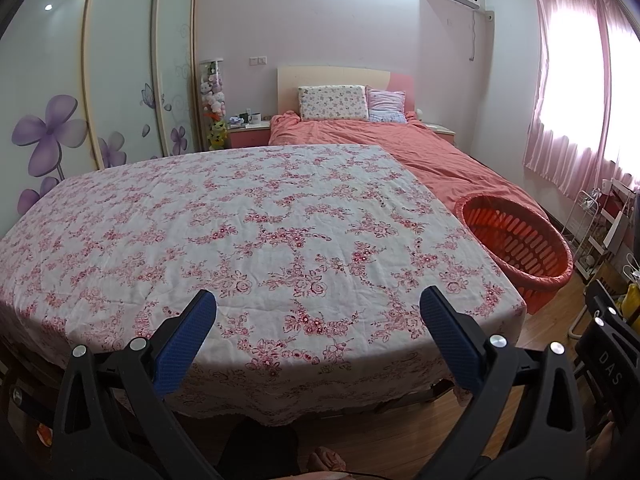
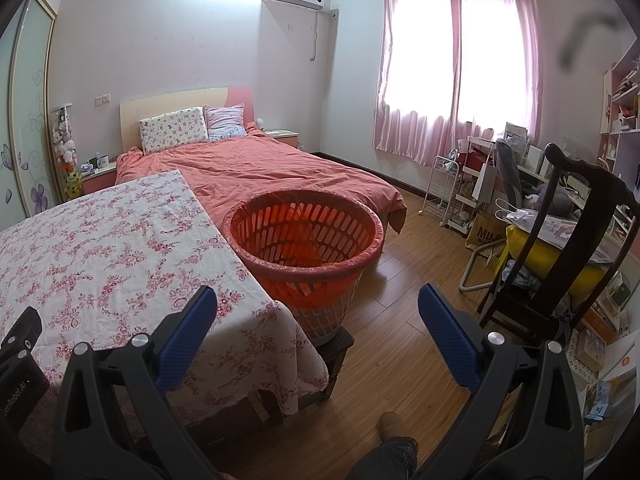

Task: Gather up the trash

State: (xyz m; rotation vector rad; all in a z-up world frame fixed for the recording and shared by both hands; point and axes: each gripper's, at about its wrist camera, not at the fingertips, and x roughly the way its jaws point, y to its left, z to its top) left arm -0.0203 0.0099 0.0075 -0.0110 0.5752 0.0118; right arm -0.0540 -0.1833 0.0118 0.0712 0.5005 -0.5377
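Round orange slatted plastic basket [image 2: 304, 240] with a thin liner sits on a dark stool just beside the table's right edge, near the bed foot. Floral-cloth table [image 1: 248, 232] bare. Left gripper [image 1: 318, 312] spread, empty; right gripper [image 2: 318, 312] likewise.

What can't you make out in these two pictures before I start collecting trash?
- Basket bottom: right wrist view, near rim and slatted wall hide most of it; contents unclear.
- Floor under the table: both views, hanging tablecloth covers it.
- Nightstand items: left wrist view, too small to identify.
- Chair load: right wrist view, partly cut off by the right gripper.
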